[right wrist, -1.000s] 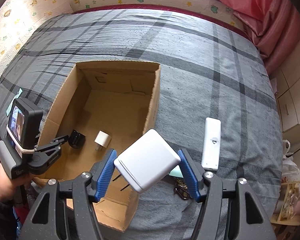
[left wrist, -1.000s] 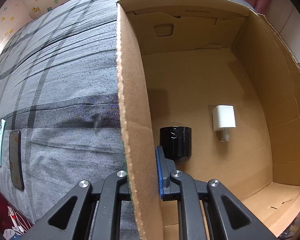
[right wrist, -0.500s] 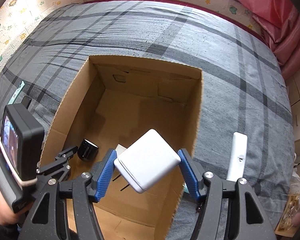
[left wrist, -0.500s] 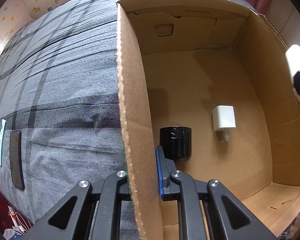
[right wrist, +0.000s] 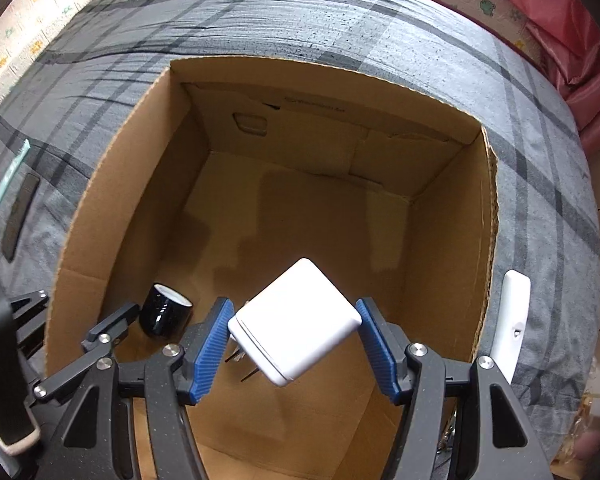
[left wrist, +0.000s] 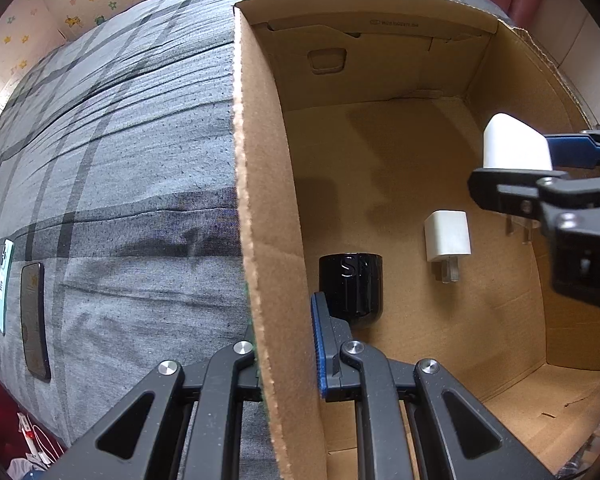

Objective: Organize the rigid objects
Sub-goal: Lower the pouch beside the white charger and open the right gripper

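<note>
The right tongs (right wrist: pixel 296 340) grasp a big white charger (right wrist: pixel 296 324) by two opposite sides, tilted, its prongs pointing down and to the left. It hangs over the open box (right wrist: pixel 488 216), above the near half of the floor, so the way to the bare cardboard is nearly straight down. On that floor lie a black cup (left wrist: pixel 350 288) on its side by the left wall and a small white plug (left wrist: pixel 447 236) just beside it; from the left wrist view the charger (left wrist: pixel 514 142) hangs to the right of both. The left tongs (left wrist: pixel 284 344) are clenched on the box's left wall, steadying it. The box sits on a bed (right wrist: pixel 340 20) with a grey checked cover. A white remote (right wrist: pixel 512 320) lies outside, near the right wall, and a dark phone (left wrist: pixel 34 320) lies on the far left. Beyond, patterned wallpaper and a pink curtain.
</note>
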